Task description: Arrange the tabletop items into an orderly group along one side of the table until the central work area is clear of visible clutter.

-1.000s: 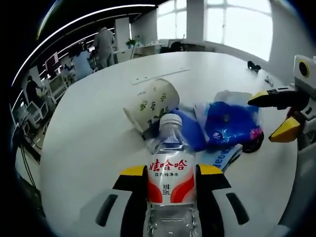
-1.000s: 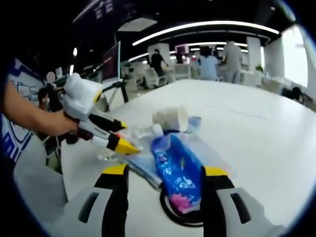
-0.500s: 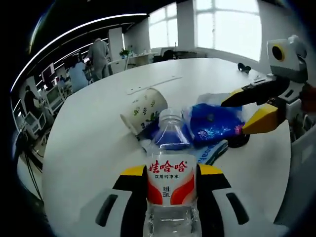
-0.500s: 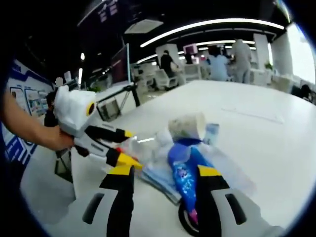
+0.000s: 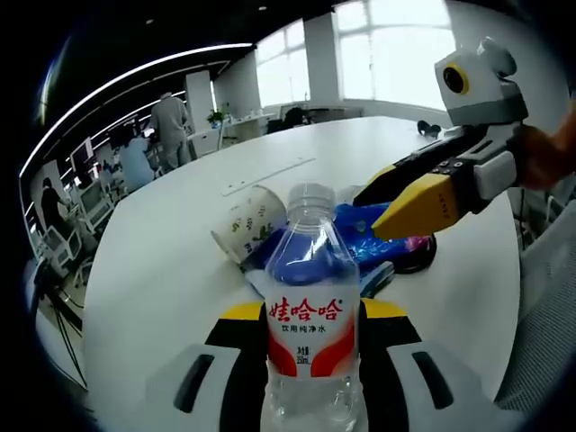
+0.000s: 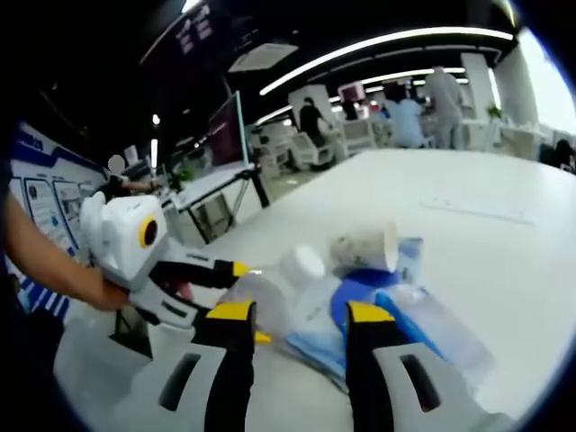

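Observation:
My left gripper (image 5: pixel 311 310) is shut on a clear water bottle (image 5: pixel 311 297) with a white cap and a red and white label, held upright. Behind it on the white table (image 5: pixel 162 261) a leaf-print paper cup (image 5: pixel 255 219) lies on its side, next to a blue packet (image 5: pixel 360 241) and a black ring (image 5: pixel 416 262). My right gripper (image 5: pixel 373 211) hangs above the blue packet, open, with nothing between its jaws. In the right gripper view my right gripper (image 6: pixel 300 313) points at the bottle (image 6: pixel 270 297), the cup (image 6: pixel 364 247) and the blue packet (image 6: pixel 360 288); the left gripper (image 6: pixel 247 301) clasps the bottle from the left.
A thin white strip (image 5: pixel 270 175) lies farther back on the table, and small dark items (image 5: pixel 430 130) sit near the far edge. A pale flat packet (image 6: pixel 310 340) lies under the blue one. People and desks stand beyond the table.
The right gripper has risen off the blue packet, narrowed its jaws and swung toward the bottle. The left gripper still holds the bottle, now seen closer and higher.

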Motion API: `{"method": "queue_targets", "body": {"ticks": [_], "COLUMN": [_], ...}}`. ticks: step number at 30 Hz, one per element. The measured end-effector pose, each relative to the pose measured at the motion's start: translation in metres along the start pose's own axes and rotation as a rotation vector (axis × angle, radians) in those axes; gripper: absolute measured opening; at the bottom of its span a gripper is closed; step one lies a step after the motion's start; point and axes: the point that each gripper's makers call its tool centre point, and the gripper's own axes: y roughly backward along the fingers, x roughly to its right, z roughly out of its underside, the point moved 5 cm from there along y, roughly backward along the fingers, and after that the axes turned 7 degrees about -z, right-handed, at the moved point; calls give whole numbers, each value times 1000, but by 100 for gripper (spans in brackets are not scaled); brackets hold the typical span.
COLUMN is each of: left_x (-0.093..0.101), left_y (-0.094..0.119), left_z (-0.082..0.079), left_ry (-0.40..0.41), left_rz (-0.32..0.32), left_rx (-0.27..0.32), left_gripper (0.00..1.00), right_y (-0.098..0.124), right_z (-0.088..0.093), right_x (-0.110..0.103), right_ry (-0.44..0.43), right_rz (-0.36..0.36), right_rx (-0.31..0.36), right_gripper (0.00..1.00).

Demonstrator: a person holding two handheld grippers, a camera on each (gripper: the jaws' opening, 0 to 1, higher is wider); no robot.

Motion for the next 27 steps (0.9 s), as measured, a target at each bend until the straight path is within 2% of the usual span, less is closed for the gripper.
{"method": "queue_targets", "body": {"ticks": [5,13,20,27], "left_x": [5,10,11,10], "left_y": [5,10,15,21], "left_z": [-2,0,1,2], "left_ry": [-20,-60,-41,-33], "left_rz": [16,33,33,13], "left_rx": [25,49,72,105], "left_gripper": [37,37,38,38], "right_y": [-3,-2,-1,-1], "right_z": [-6,-10,-13,-17], "right_x": [-7,-16,-23,-34], "right_ry": [14,-25,-56,-7], "right_rz": [-18,-59,-68,-70], "right_rx": [3,17,12,6], "right_gripper": [29,23,22,21]}}
